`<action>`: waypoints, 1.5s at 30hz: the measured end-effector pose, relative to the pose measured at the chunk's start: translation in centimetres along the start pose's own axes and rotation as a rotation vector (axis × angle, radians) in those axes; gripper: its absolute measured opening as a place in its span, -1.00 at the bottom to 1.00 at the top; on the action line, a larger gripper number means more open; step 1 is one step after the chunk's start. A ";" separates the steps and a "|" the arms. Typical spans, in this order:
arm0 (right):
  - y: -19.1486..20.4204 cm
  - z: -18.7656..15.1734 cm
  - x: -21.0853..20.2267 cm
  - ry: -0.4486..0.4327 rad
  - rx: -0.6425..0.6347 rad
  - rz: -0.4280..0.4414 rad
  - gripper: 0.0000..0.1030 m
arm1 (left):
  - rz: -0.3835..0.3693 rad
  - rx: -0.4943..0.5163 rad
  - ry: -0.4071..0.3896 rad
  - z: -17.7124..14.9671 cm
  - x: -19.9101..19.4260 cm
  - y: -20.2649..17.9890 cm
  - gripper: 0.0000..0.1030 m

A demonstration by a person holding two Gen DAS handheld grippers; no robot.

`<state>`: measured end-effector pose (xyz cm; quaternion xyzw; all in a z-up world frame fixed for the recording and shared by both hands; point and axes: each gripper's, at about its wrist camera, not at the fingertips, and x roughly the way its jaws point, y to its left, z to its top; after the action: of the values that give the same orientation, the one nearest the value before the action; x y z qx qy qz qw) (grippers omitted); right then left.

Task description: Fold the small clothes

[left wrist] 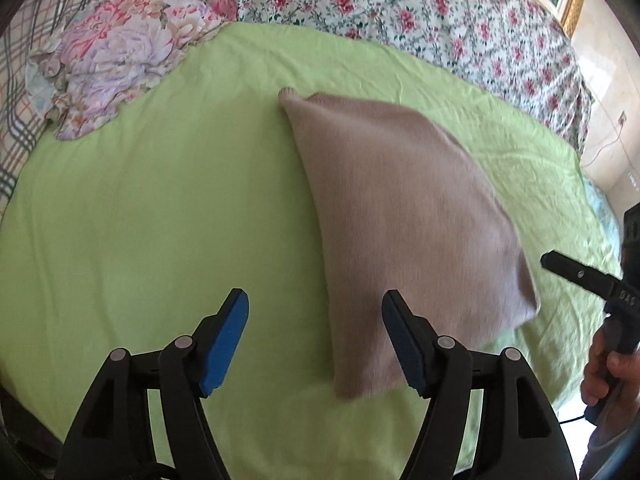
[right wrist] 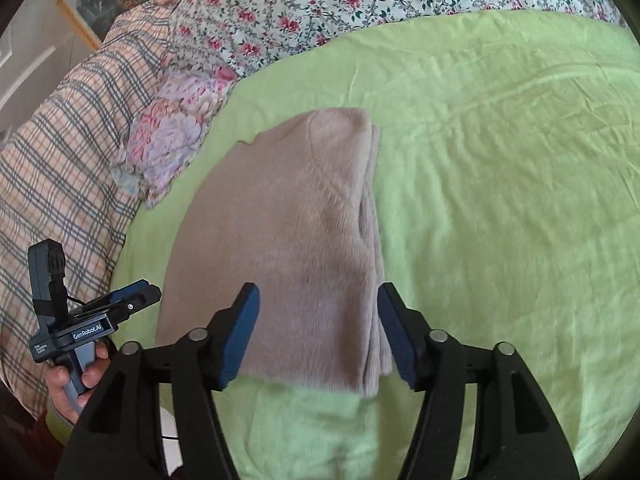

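My left gripper [left wrist: 315,342] has matte black angular arms with triangular cut-outs, round silver pivot pins and blue ribbed pads [left wrist: 224,344]. My right gripper [right wrist: 318,334] is built the same, its pads [right wrist: 240,336] a darker blue. At the lower left of the right wrist view, the left unit's black body carries white "GenRobot.AI" lettering, a grey handle and a thin black cable.
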<state>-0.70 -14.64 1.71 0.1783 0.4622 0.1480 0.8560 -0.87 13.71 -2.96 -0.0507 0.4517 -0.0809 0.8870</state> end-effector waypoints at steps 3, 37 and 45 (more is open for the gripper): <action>0.9 -1.6 -1.0 -0.006 -0.044 -0.020 0.43 | 0.030 0.034 0.008 -2.2 -0.7 -0.6 0.42; 3.4 -5.3 -1.2 0.048 -0.221 -0.059 0.73 | 0.214 0.166 0.006 -4.9 -2.1 -3.8 0.64; 3.5 -3.2 -0.2 0.055 -0.202 -0.056 0.77 | 0.222 0.177 -0.011 -3.4 -2.1 -4.7 0.67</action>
<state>-3.79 -11.05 1.81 0.0739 0.4729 0.1745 0.8605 -5.31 9.44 -2.52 0.0775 0.4406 -0.0215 0.8941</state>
